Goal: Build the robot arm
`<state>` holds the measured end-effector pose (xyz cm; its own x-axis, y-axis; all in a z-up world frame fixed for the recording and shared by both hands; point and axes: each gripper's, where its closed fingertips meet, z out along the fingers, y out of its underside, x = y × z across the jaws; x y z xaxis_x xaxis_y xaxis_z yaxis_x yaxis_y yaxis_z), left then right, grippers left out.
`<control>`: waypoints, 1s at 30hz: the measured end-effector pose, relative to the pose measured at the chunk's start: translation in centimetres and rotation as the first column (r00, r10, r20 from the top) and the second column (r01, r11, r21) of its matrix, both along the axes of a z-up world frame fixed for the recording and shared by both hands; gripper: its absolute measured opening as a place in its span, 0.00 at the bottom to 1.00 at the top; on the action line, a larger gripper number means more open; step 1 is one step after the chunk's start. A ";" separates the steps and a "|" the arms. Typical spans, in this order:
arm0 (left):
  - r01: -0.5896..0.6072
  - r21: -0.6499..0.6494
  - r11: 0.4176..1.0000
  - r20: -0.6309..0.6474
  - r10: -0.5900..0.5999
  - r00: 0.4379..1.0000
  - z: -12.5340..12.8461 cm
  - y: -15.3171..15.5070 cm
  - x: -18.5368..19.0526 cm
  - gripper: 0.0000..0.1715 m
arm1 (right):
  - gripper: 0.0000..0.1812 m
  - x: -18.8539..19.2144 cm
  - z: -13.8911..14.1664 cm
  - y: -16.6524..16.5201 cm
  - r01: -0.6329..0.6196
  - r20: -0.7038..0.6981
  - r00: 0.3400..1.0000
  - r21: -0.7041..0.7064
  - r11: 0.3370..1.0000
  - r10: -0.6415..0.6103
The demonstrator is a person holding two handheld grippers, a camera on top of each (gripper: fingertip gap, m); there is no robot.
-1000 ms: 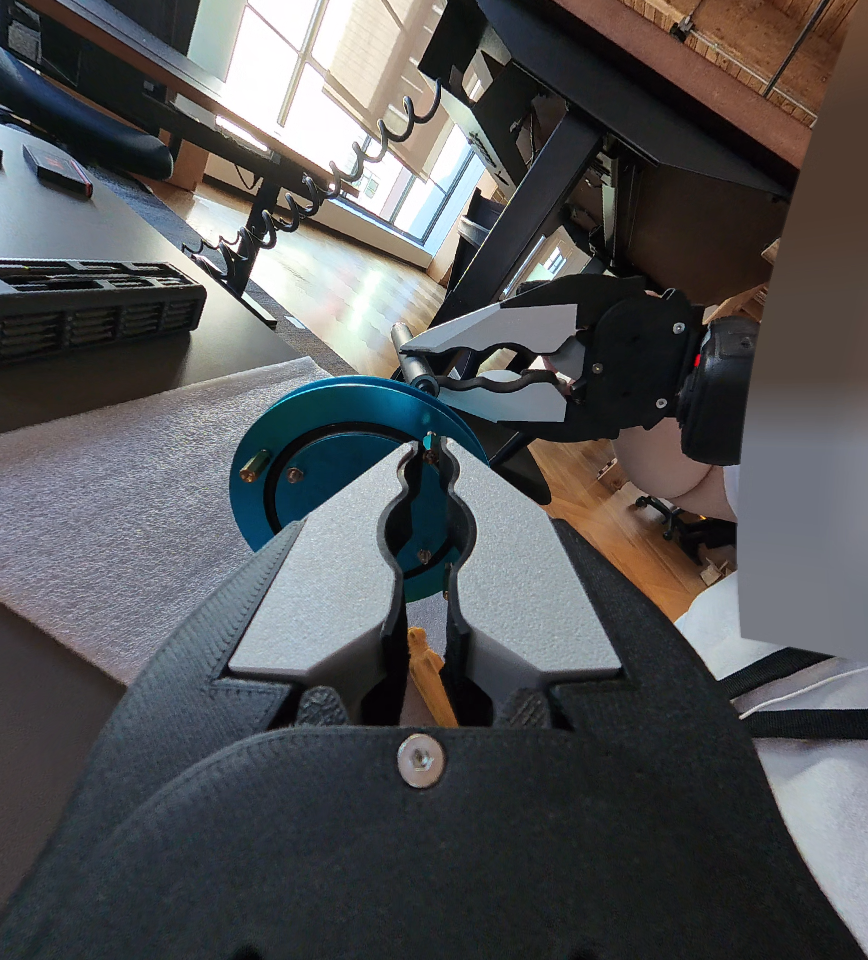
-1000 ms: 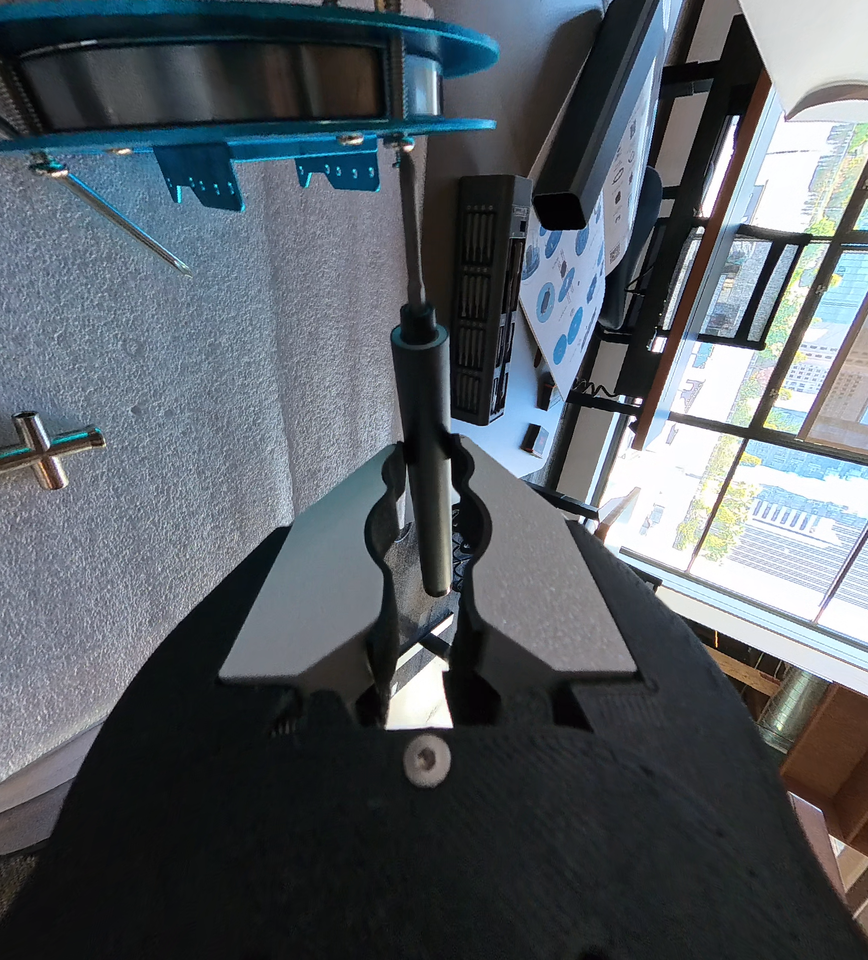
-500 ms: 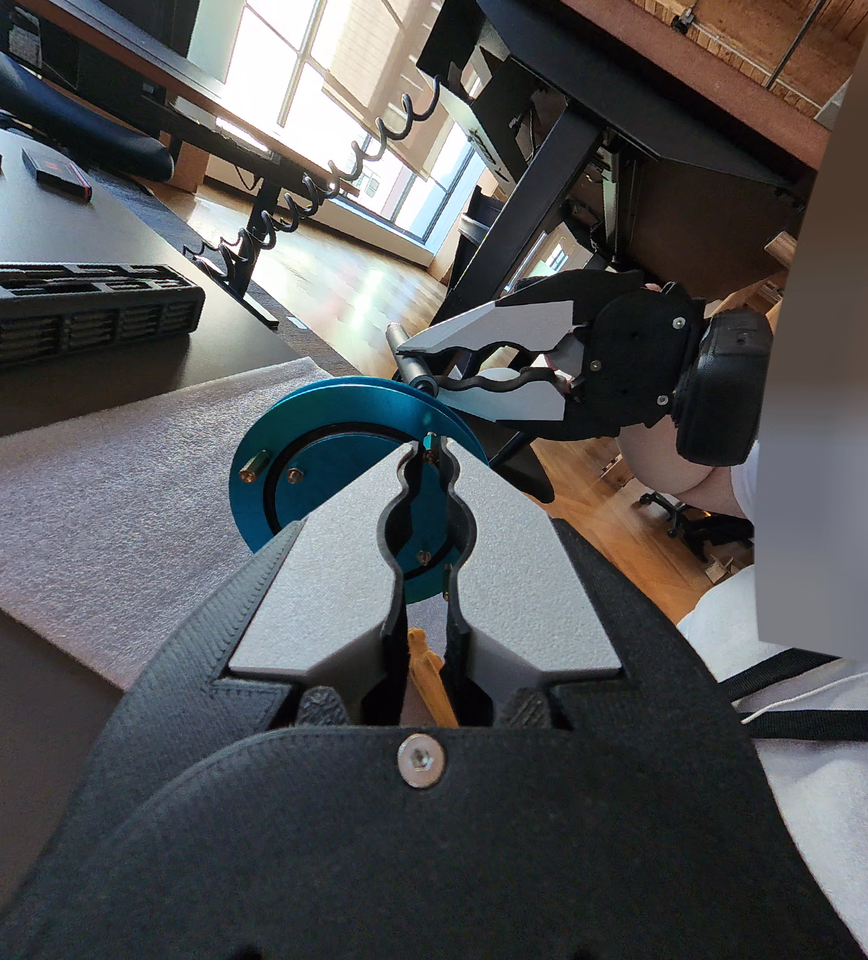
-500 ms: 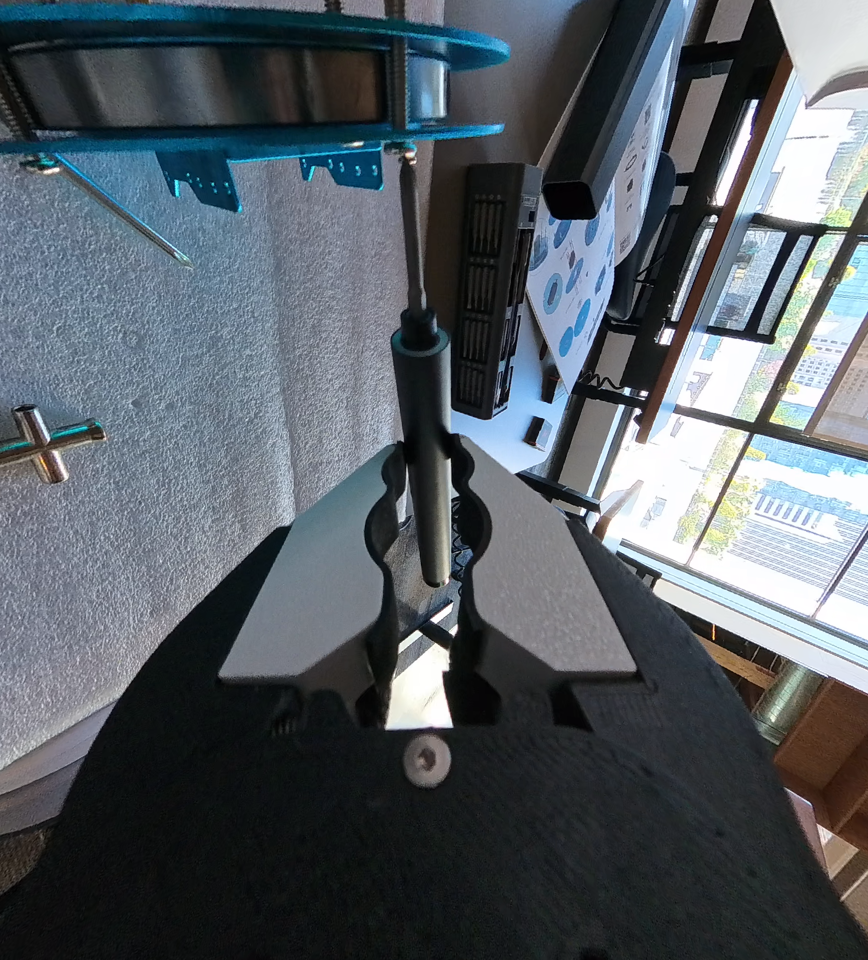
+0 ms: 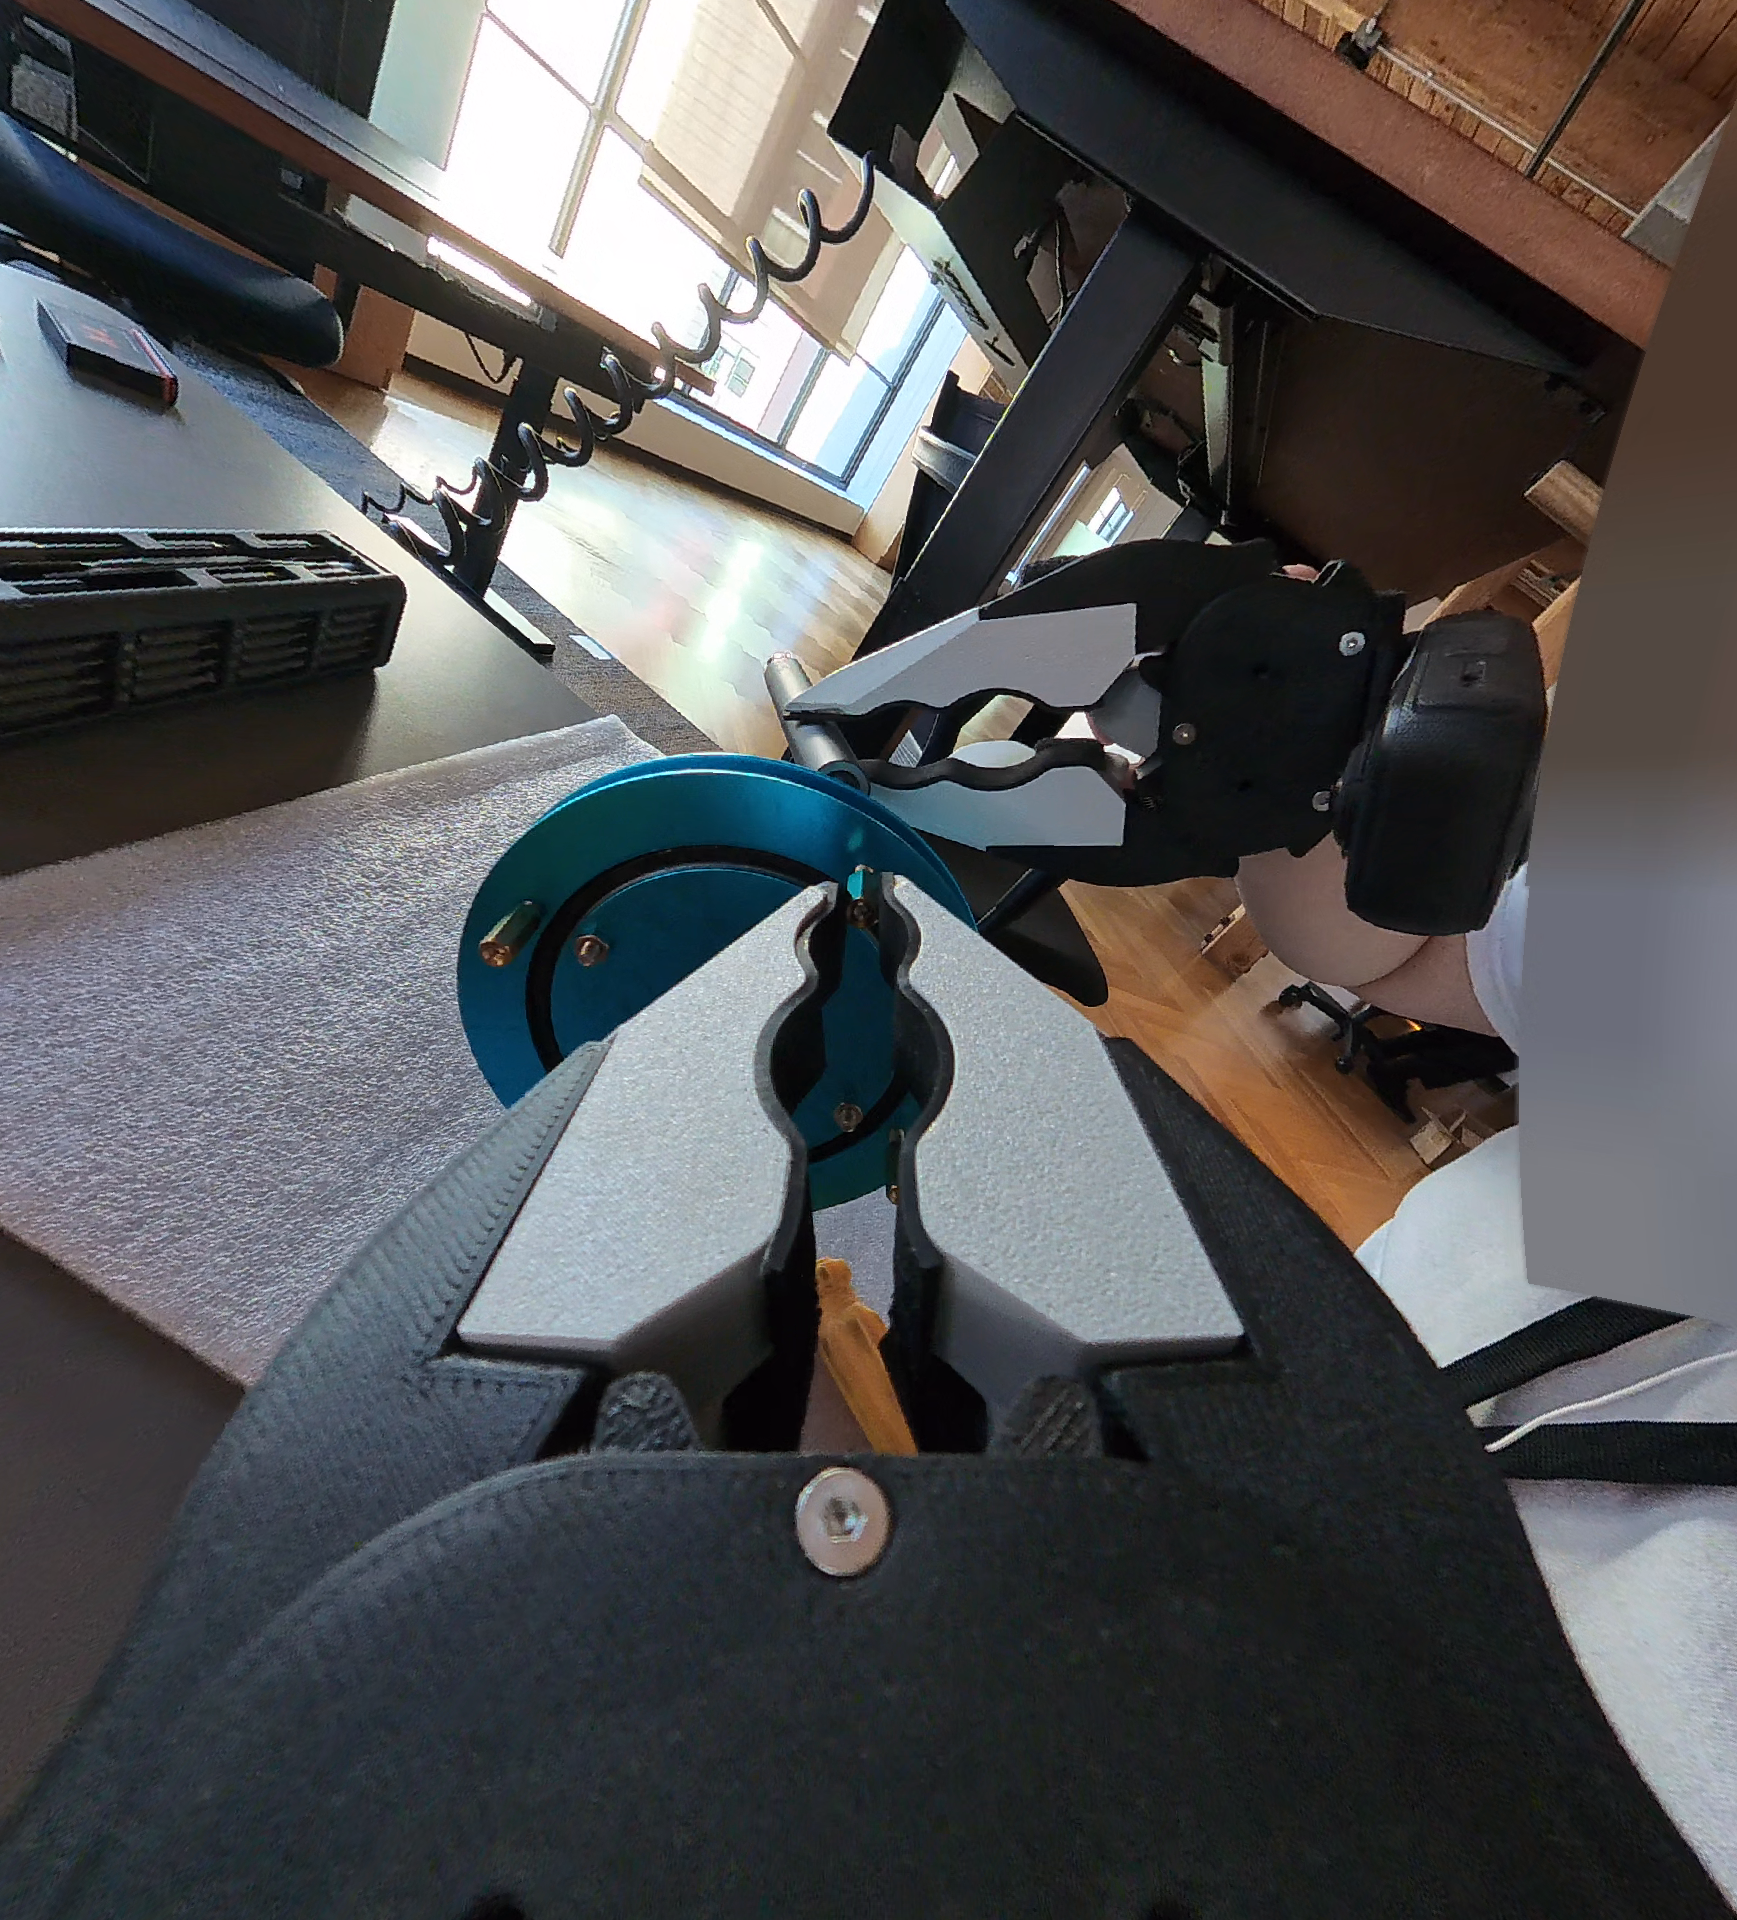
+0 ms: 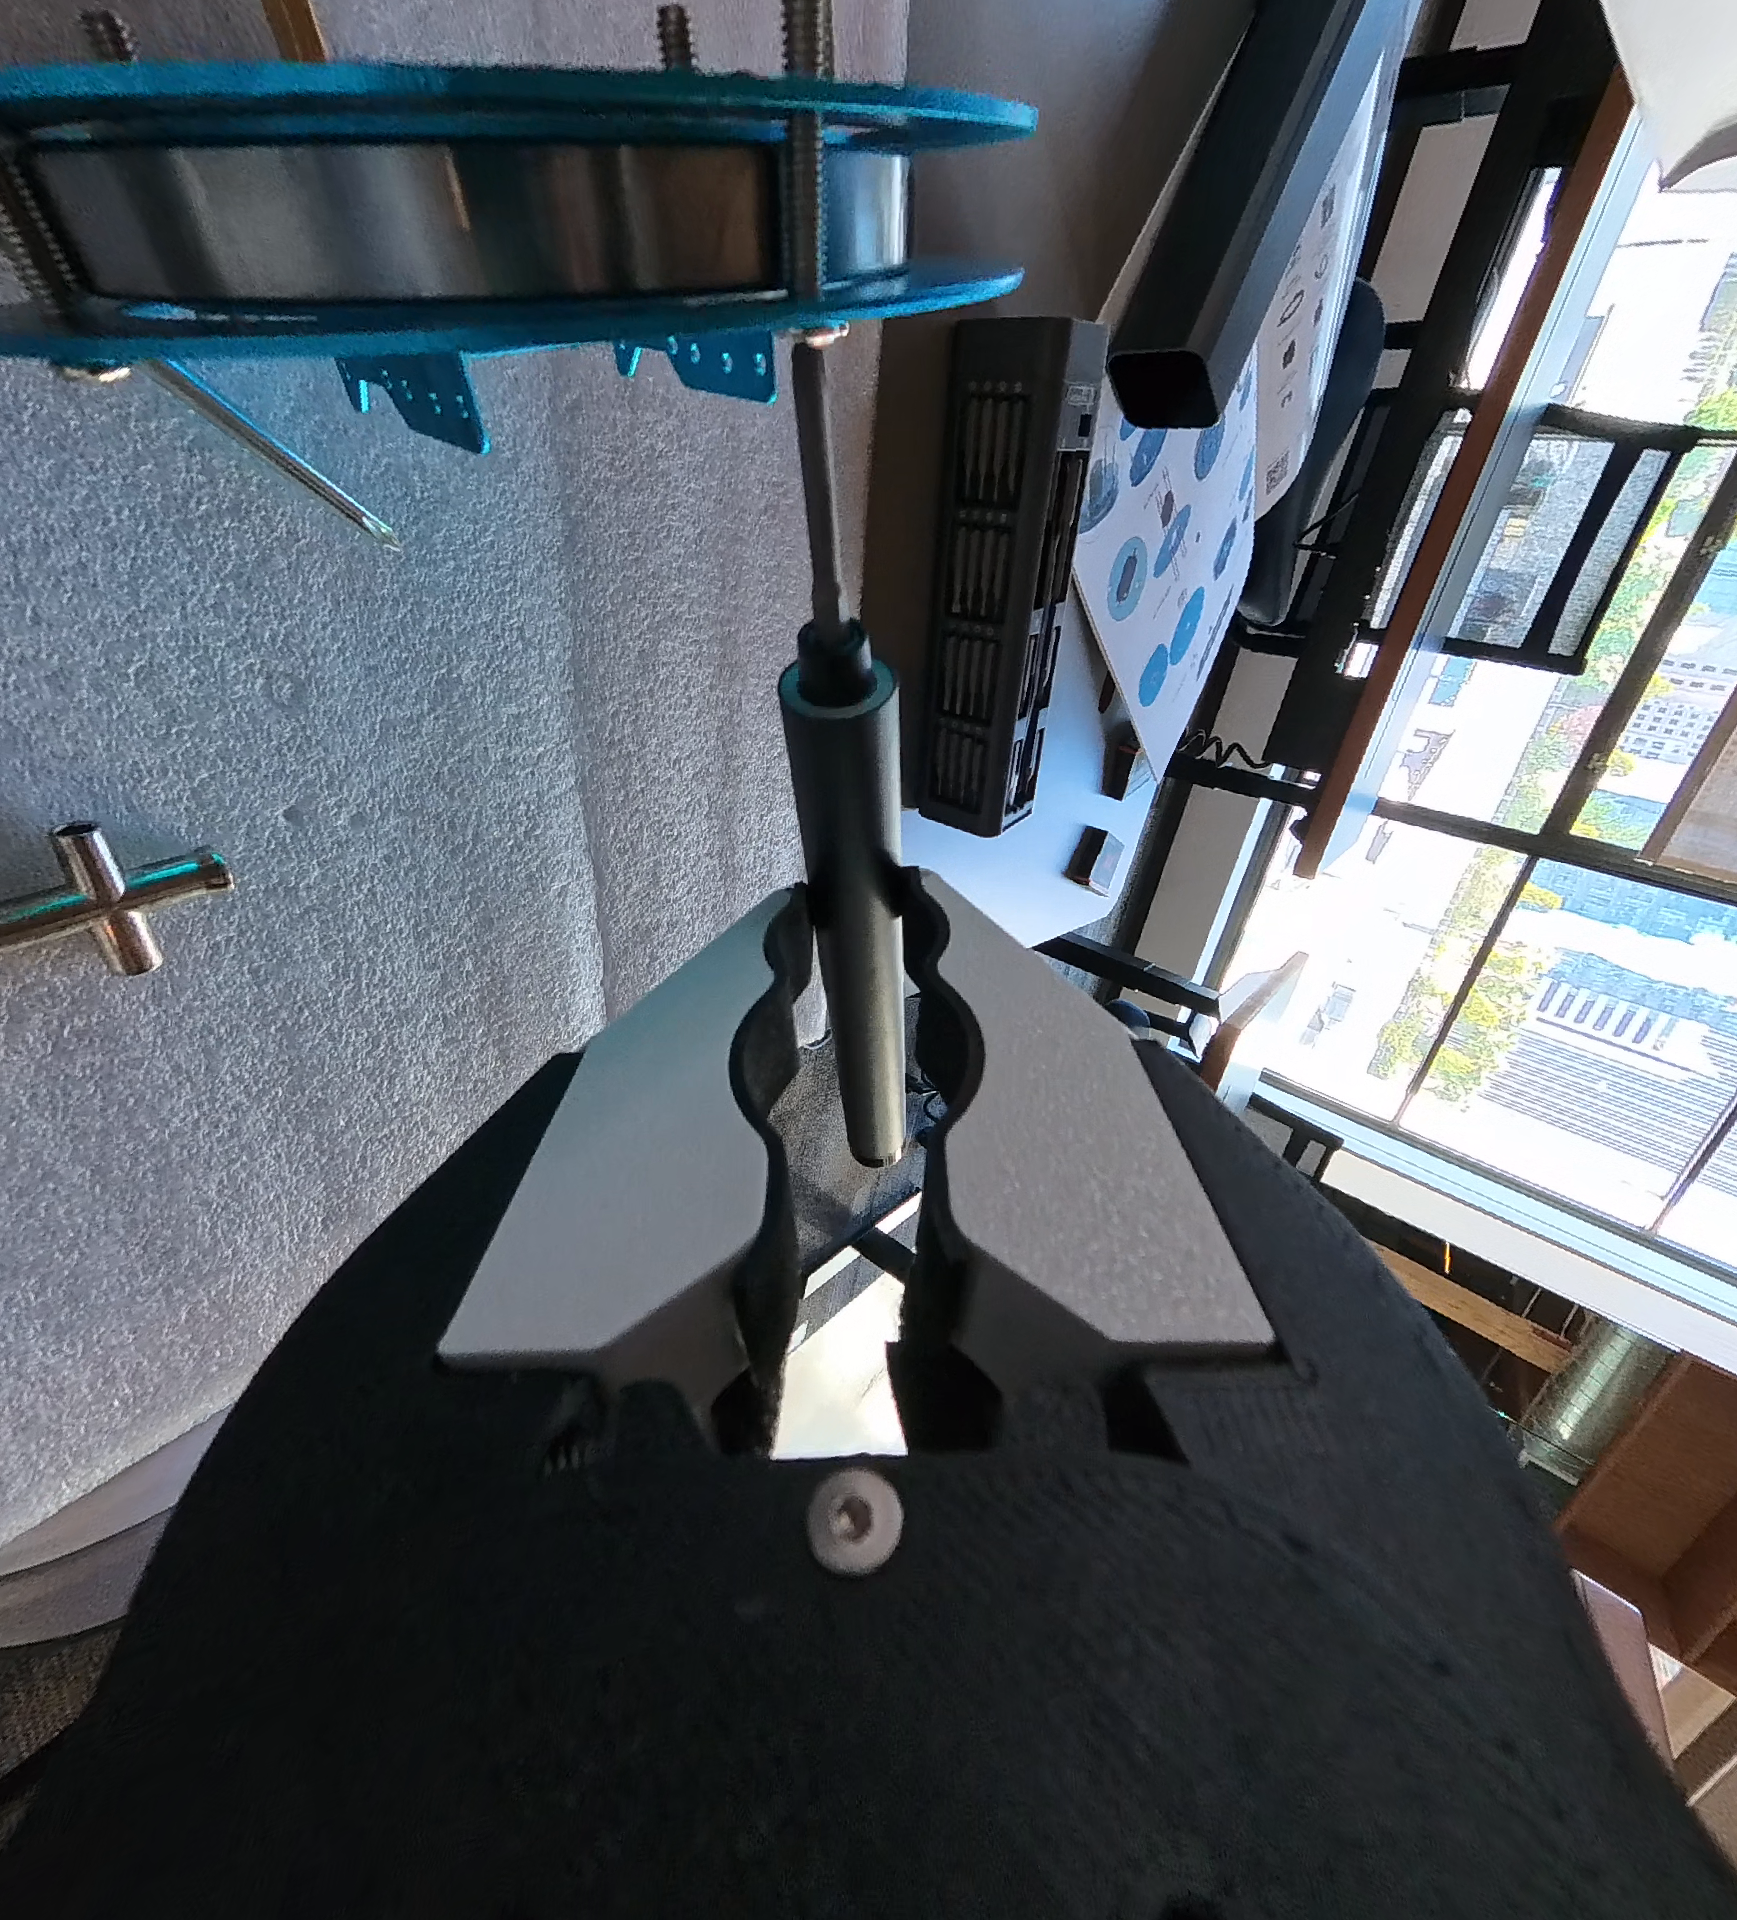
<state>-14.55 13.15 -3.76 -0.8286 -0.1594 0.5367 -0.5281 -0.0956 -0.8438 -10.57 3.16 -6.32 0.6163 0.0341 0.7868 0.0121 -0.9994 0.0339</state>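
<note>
A blue disc assembly (image 5: 625,883) stands on edge on a grey foam mat (image 5: 199,997). My left gripper (image 5: 859,906) is shut on a small teal standoff (image 5: 860,883) on the disc's face. In the right wrist view the assembly (image 6: 490,312) is two blue plates with a silver ring (image 6: 407,223) between them. My right gripper (image 6: 853,899) is shut on a dark screwdriver (image 6: 843,810). Its bit rests on a screw (image 6: 822,335) in the nearer plate. The right gripper (image 5: 828,740) also shows in the left wrist view, just behind the disc's rim.
A silver cross wrench (image 6: 105,904) lies on the mat (image 6: 344,727). A black bit case (image 6: 999,582) and a printed sheet (image 6: 1176,540) lie on the dark table beyond. A small yellow part (image 5: 848,1351) shows between my left fingers. A person's white clothing (image 5: 1622,1558) is at right. My hands' fingertips stand some 12 cm from each other. The silver cross wrench (image 6: 105,904) sits 11 cm or so from the ends of my right fingers.
The right gripper and screwdriver have shifted slightly against the assembly, which sits a little closer in the right wrist view. Both grips are unchanged.
</note>
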 end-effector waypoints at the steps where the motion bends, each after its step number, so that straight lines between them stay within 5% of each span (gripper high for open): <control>1: -0.003 0.001 1.000 0.002 0.003 1.000 0.0 0.0 0.0 0.02 | 0.09 0.0 0.0 0.0 0.002 -0.002 1.000 0.002 1.000 -0.002; 30: -0.006 -0.024 1.000 -0.048 0.005 0.999 -0.1 0.9 0.2 0.02 | 0.09 -1.2 1.4 0.7 -0.058 0.009 0.998 -0.015 0.998 0.058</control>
